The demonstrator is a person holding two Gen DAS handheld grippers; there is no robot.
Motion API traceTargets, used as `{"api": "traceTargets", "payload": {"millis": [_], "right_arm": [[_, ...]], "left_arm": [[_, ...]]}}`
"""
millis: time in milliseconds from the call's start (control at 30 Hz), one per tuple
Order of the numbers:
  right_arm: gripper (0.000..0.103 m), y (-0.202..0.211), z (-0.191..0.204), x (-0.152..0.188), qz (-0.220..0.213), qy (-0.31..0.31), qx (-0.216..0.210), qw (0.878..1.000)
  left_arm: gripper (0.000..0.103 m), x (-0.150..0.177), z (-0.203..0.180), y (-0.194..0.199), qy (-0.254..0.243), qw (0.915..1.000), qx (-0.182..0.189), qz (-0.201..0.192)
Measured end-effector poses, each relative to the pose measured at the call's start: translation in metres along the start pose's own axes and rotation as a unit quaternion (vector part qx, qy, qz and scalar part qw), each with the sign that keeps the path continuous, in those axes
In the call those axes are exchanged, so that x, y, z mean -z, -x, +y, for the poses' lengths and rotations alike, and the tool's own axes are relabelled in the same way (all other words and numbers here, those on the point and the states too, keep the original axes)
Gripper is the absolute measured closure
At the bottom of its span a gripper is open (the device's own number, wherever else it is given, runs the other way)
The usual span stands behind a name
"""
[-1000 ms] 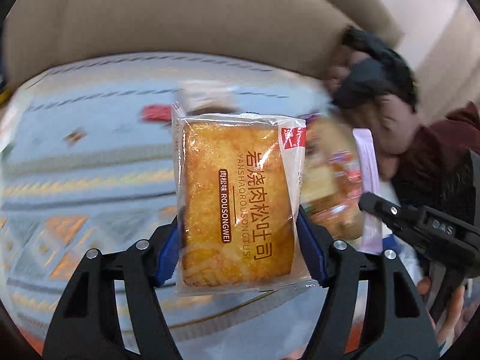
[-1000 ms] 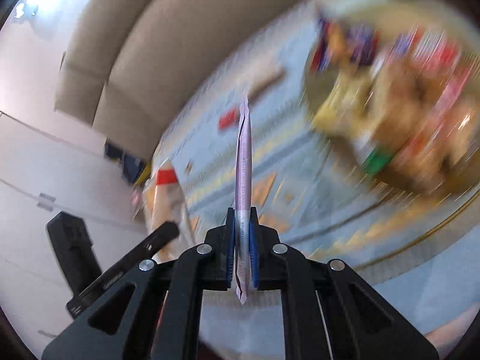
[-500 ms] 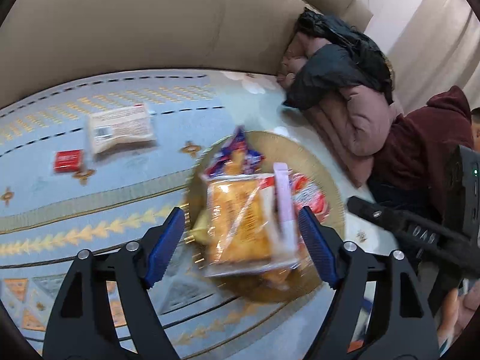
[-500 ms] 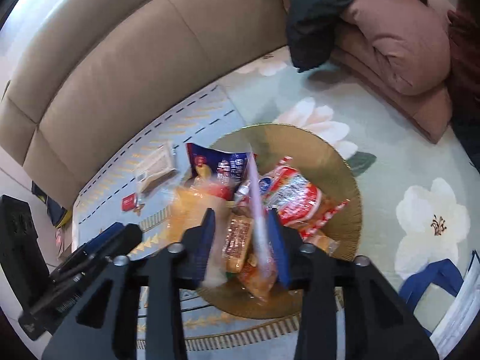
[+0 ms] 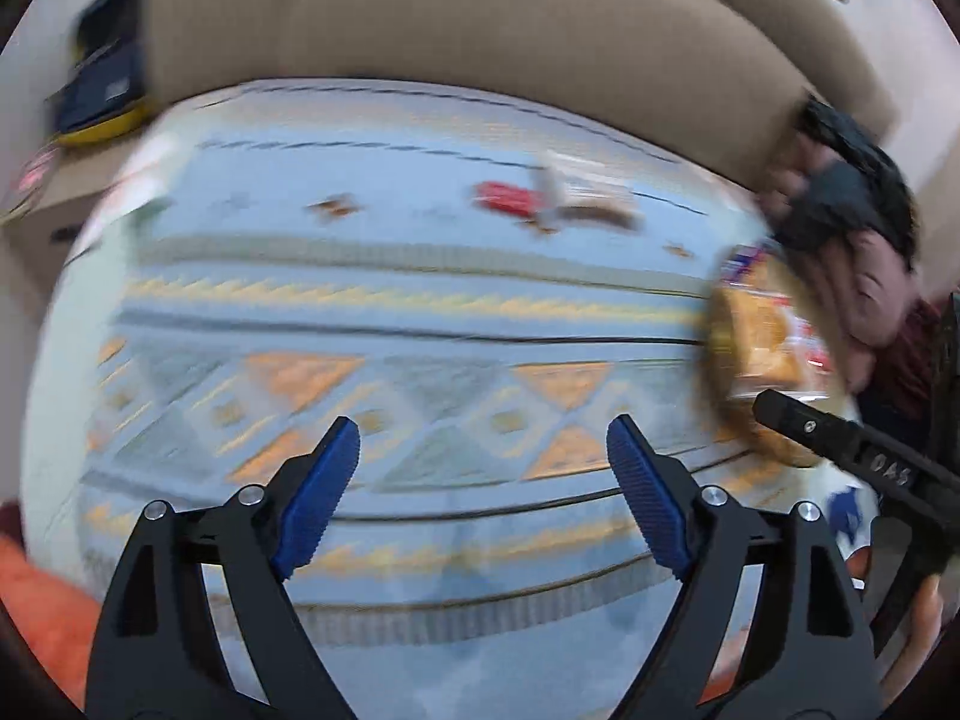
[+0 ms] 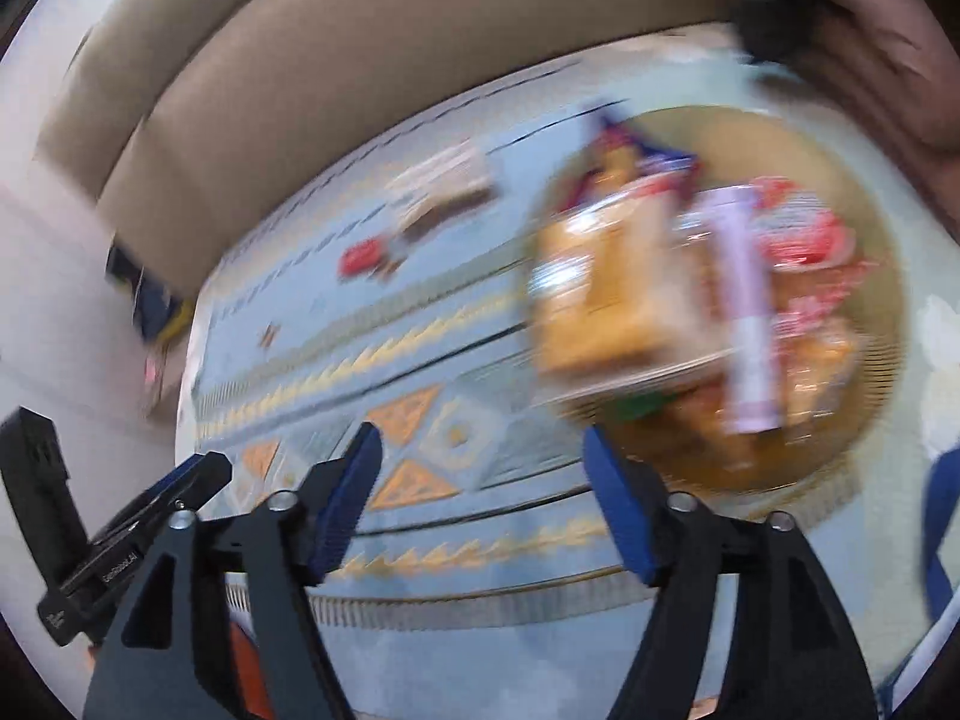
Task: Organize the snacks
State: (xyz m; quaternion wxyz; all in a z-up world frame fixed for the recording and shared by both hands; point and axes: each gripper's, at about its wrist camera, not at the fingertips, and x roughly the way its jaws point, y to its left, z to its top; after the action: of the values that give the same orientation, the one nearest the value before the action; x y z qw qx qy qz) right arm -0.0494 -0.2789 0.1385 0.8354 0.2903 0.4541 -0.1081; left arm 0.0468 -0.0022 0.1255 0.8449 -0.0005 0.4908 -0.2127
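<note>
Both views are motion-blurred. My left gripper (image 5: 483, 471) is open and empty above the patterned blue cloth. My right gripper (image 6: 483, 489) is open and empty, left of and nearer than the round golden tray (image 6: 870, 432). In the tray lie the orange bread pack (image 6: 606, 294), the pale purple packet (image 6: 744, 306) and several other snacks. The tray and bread pack (image 5: 759, 330) sit at the right edge of the left wrist view. On the cloth farther back lie a small red packet (image 5: 507, 199) and a whitish packet (image 5: 591, 204); both also show in the right wrist view, red packet (image 6: 360, 257), whitish packet (image 6: 441, 189).
A beige sofa (image 5: 480, 18) curves behind the table. Dark and pink clothing (image 5: 852, 240) is piled at the right. The other gripper's black body (image 5: 852, 450) shows at right in the left wrist view. A dark blue and yellow object (image 5: 102, 90) lies far left.
Both grippers let go: the bread pack and purple packet now lie in the tray. Both grippers have swung left, away from the tray.
</note>
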Motion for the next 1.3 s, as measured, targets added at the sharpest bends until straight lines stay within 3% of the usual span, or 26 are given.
{"api": "traceTargets", "payload": {"millis": [100,233,367,467,567,633,667,733,900,1300], "right_arm": [[0.022,-0.034,0.055,0.024,0.003,0.064,0.044,0.997],[0.016,-0.087,0.09,0.052,0.01,0.11,0.088,0.99],[0.013,-0.127,0.097,0.078,-0.003,0.164,0.16,0.973],[0.005,-0.145,0.091,0.097,-0.001,0.192,0.201,0.961],[0.005,-0.146,0.078,0.096,0.004,0.163,0.179,0.97],[0.005,-0.147,0.06,0.096,0.001,0.125,0.134,0.983],[0.005,-0.143,0.05,0.1,-0.02,0.112,0.105,0.988],[0.005,-0.138,0.045,0.112,-0.059,0.125,0.085,0.987],[0.005,-0.134,0.051,0.126,-0.09,0.133,0.109,0.981],[0.005,-0.133,0.049,0.119,-0.085,0.125,0.102,0.983]], "left_arm": [[0.017,0.019,0.032,-0.003,0.022,0.9987,-0.044,-0.015],[0.019,0.038,0.056,-0.031,0.037,0.9924,-0.117,-0.008],[0.019,0.035,0.063,-0.047,0.062,0.9945,-0.082,0.018],[0.019,0.032,0.054,-0.055,0.035,0.9942,-0.101,0.014],[0.019,0.033,0.047,-0.06,0.025,0.9949,-0.094,0.024],[0.017,0.033,0.045,-0.061,0.025,0.9951,-0.092,0.025],[0.017,0.033,0.046,-0.06,0.025,0.995,-0.094,0.024],[0.016,0.034,0.048,-0.059,0.03,0.9944,-0.098,0.024],[0.016,0.033,0.058,-0.056,0.047,0.991,-0.123,0.024],[0.016,0.032,0.058,-0.047,0.04,0.9901,-0.134,0.006]]}}
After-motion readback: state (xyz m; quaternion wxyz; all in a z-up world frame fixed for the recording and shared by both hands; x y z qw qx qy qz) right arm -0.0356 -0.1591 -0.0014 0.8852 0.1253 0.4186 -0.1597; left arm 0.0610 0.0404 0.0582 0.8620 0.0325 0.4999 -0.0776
